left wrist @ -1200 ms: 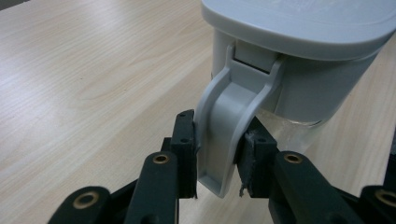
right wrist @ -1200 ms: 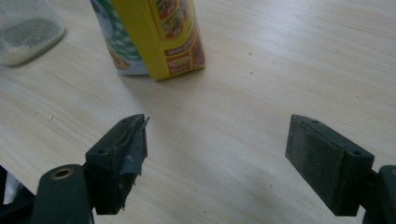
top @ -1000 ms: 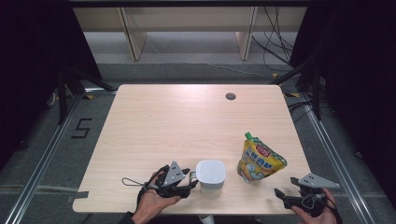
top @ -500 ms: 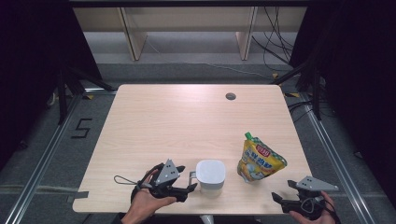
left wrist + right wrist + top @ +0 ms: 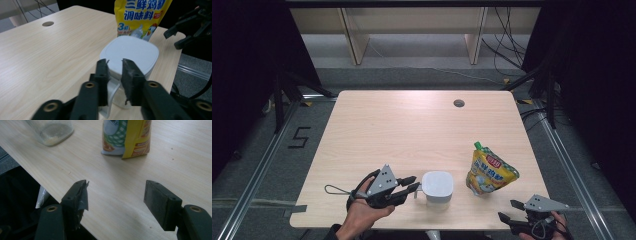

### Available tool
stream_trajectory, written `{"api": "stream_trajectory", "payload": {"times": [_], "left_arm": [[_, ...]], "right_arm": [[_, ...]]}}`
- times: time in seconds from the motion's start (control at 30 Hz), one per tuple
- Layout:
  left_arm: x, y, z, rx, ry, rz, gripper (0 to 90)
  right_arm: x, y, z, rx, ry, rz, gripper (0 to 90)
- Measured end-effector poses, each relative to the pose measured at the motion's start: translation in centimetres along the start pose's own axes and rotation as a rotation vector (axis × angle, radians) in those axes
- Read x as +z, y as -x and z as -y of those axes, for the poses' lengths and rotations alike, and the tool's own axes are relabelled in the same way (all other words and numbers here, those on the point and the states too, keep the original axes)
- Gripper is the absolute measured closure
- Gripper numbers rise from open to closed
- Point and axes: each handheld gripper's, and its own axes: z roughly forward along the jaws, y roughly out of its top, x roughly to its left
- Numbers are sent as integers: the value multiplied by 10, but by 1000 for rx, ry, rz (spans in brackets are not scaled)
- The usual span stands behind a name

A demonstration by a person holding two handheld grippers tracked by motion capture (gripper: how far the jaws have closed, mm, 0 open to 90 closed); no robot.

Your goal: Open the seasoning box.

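A clear jar with a white lid stands near the table's front edge. Its clear handle points at my left gripper, whose jaws are drawn close together with the handle between them. A yellow seasoning pouch stands upright just right of the jar. My right gripper hovers open over the front right edge of the table, apart from the pouch, with nothing between its jaws. The jar's base holds a little pale powder.
The light wooden table has a round cable hole at the back right. Its front edge lies right under both hands. Metal rails and dark floor flank the table, and shelf legs stand behind it.
The left hand has shifted slightly left while the jaw tips stay at the jar's handle. The right gripper has drifted a little toward the front edge. Jar and pouch have not moved.
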Motion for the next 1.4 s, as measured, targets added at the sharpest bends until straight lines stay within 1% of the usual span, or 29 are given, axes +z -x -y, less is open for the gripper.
{"api": "stream_trajectory", "payload": {"times": [0.03, 0.07, 0.13, 0.27, 0.3, 0.37, 0.4, 0.43, 0.47, 0.5, 0.53, 0.57, 0.6, 0.63, 0.7, 0.73, 0.8, 0.9, 0.93, 1.0, 1.1, 1.17, 1.2, 1.23, 1.27, 1.3, 1.33, 1.37, 1.4], "left_arm": [[5, 2, -2, -20, 0, 8, 833], [7, 2, -3, -2, -7, 10, 855], [10, 2, -4, -2, -13, 11, 882], [20, 3, -6, 6, -34, 23, 889], [22, 4, -5, -5, -28, 28, 890], [23, 1, -5, 16, -35, 30, 889], [25, 1, -3, -19, -29, 27, 889], [25, 0, -3, -9, -33, 21, 889], [25, 0, -2, -24, -31, 13, 889], [26, -1, -1, -19, -27, 19, 889], [26, -2, -1, -25, -26, 20, 889], [25, -2, 0, -31, -25, 18, 889], [25, -2, 0, -35, -29, 14, 889], [24, -3, 0, -27, -32, 11, 889], [24, -2, 1, -29, -26, 11, 889], [24, -2, 1, -29, -24, 11, 888], [24, -1, 2, -47, -20, 8, 888], [23, -2, 3, -31, -18, 7, 888], [23, -2, 3, -33, -13, 8, 888], [23, -2, 3, -36, -12, 7, 888], [23, -2, 4, -37, -11, 7, 888], [23, -2, 4, -51, -4, 17, 888], [23, -2, 4, -41, -4, 14, 888], [23, -3, 4, -27, -6, 22, 888], [23, -3, 4, -16, -5, 22, 888], [23, -3, 4, -17, -6, 23, 888], [23, -3, 4, -16, -6, 18, 888], [23, -3, 4, -35, -3, 15, 888], [23, -2, 5, -37, -2, 15, 888]], "right_arm": [[0, -1, 0, -17, 12, 0, 387], [-1, -4, -1, 4, 4, 0, 393], [0, -4, -1, -6, 8, 7, 396], [1, -4, -2, -40, 15, -3, 414], [1, -6, -2, -30, 12, -8, 420], [1, -7, -2, -12, 7, -14, 430], [1, -7, -2, -24, 10, -13, 432], [1, -6, -2, -38, 16, -9, 433], [2, -5, -2, -55, 18, -16, 436], [0, -5, -3, -57, 5, 4, 437], [0, -5, -3, -62, 5, 5, 439], [1, -6, -3, -62, 7, -5, 442], [1, -7, -3, -43, 0, -14, 444], [2, -7, -3, -48, 7, -9, 451], [2, -10, -3, -32, -7, -19, 468], [2, -9, -4, -64, 8, -16, 471], [2, -10, -5, -78, 23, -26, 485], [1, -12, -6, -70, 45, -32, 501], [2, -13, -7, -96, 70, -40, 512], [0, -15, -9, -103, 67, -56, 534], [-1, -19, -10, -84, 88, -47, 563], [-2, -22, -12, -72, 105, -51, 583], [-2, -26, -13, -49, 101, -63, 598], [-2, -26, -14, -77, 125, -58, 611], [-2, -29, -15, -62, 120, -70, 623], [-1, -30, -16, -82, 136, -70, 641], [-1, -31, -17, -90, 132, -78, 654], [-1, -35, -18, -75, 127, -87, 667], [2, -35, -20, -130, 158, -82, 677]]}}
